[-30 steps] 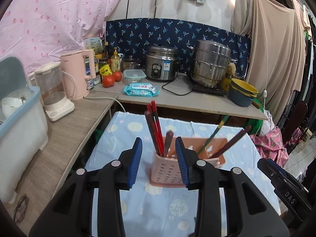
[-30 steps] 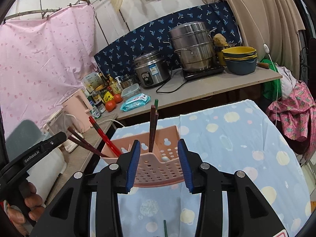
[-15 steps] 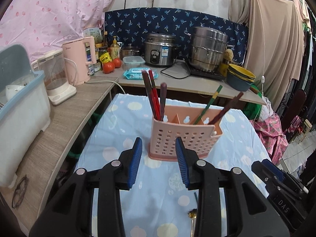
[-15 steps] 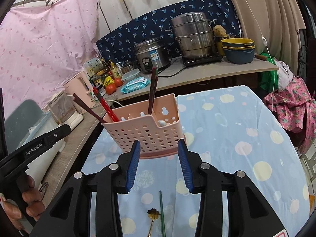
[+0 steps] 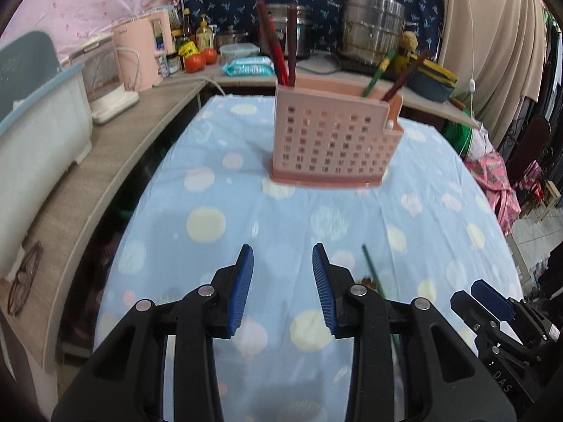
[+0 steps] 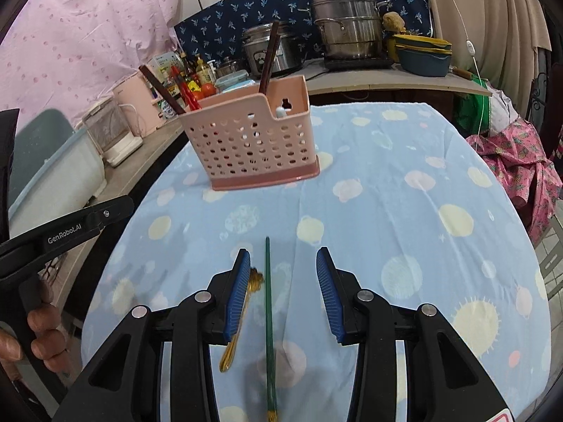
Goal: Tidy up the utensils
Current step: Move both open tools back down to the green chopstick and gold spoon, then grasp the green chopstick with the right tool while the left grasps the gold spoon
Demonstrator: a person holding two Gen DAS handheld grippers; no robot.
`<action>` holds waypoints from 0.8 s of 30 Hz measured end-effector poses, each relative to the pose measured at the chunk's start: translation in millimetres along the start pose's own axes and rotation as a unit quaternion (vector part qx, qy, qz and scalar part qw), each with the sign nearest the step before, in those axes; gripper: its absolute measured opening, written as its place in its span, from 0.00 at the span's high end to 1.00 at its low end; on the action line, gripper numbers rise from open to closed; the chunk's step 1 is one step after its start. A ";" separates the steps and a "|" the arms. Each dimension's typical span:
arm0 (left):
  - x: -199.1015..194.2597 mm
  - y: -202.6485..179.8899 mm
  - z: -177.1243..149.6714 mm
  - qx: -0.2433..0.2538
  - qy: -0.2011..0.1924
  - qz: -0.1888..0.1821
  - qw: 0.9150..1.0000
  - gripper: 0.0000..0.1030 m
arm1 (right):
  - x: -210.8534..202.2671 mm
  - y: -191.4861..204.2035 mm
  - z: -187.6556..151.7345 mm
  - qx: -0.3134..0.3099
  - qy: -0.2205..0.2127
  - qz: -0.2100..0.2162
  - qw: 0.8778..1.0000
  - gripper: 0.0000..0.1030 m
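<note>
A: Where's the loose stuff vs. the grippers?

B: The green chopstick [image 6: 268, 320] lies flat on the dotted tablecloth [image 6: 404, 211], directly between the fingers of the right gripper [image 6: 283, 292] in the right wrist view. Its long axis runs fwd, along the gripper's pointing line, tip toward the pink utensil caddy [image 6: 250, 140]. A gold spoon [image 6: 242, 316] lies just beside it, partly under the left-hand pad.

A: Which gripper is nearer?

B: The right one, judging by the views. From the left gripper [image 5: 282, 290] the chopstick [image 5: 372, 267] sits off to its right, outside the jaws, w/ bare cloth between the pads.

A: Jaws?

B: Both are partly open w/ a moderate gap, holding nothing. The chopstick is thin, so the right gap straddles it w/ room to spare.

A: Pose?

B: Both pitch down toward the table, fingers low over the cloth near the front edge. The caddy stands upright, well ahead of both, w/ red and brown chopsticks [image 5: 278, 47] already inside. Prob. the next step is the right gripper dropping onto the green stick; the spoon alongside risks getting caught too.
</note>
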State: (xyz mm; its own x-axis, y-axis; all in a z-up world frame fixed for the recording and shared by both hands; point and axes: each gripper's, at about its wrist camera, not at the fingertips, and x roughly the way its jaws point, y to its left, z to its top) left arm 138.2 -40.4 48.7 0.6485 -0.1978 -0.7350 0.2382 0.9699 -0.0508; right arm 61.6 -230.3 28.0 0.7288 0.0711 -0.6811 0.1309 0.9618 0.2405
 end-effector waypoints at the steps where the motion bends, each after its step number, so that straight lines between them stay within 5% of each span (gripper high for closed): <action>1: 1.5 0.7 -6.8 0.000 0.009 0.000 1.000 0.68 | 0.4 -0.2 -7.0 0.000 0.007 0.000 1.000 0.62; 24: 13.9 2.6 -86.2 -0.003 0.097 0.003 0.995 0.63 | 2.3 8.8 -103.7 -0.041 0.105 -0.001 0.994 0.65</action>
State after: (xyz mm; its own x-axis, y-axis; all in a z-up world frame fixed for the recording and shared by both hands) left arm 85.5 -28.4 -20.0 0.4986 -0.1622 -0.8515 0.2299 0.9719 -0.0506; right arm -5.3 -194.2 -43.2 0.5713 0.1138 -0.8128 0.0716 0.9796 0.1875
